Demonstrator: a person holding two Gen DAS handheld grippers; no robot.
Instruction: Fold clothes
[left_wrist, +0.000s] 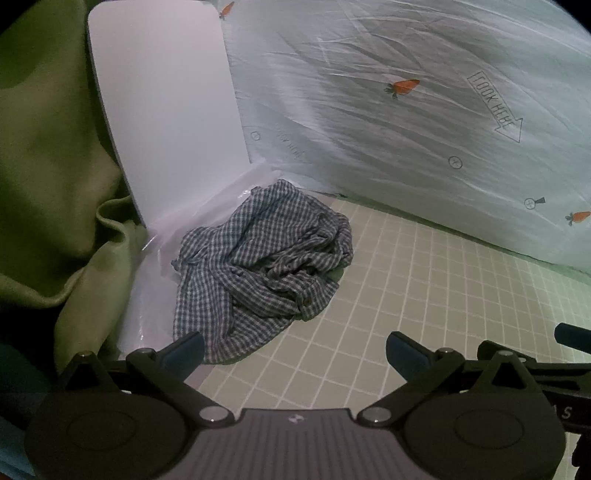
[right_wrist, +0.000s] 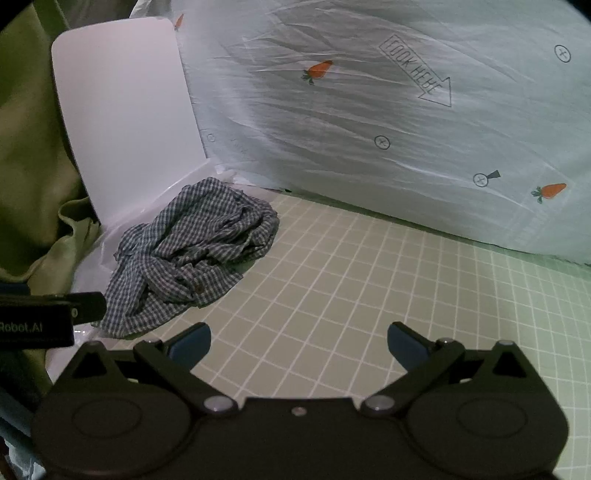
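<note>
A blue-and-white checked shirt (left_wrist: 258, 266) lies crumpled in a heap at the far left of the gridded green mat (left_wrist: 424, 295), partly on a clear plastic sheet. It also shows in the right wrist view (right_wrist: 192, 251). My left gripper (left_wrist: 295, 350) is open and empty, just short of the shirt's near edge. My right gripper (right_wrist: 299, 341) is open and empty over the mat (right_wrist: 369, 295), to the right of the shirt. The left gripper's body (right_wrist: 48, 317) shows at the left edge of the right wrist view.
A white board (left_wrist: 162, 110) stands upright behind the shirt. A pale sheet printed with carrots (left_wrist: 424, 103) hangs along the back of the mat. Green cloth (left_wrist: 48, 166) is bunched at the left.
</note>
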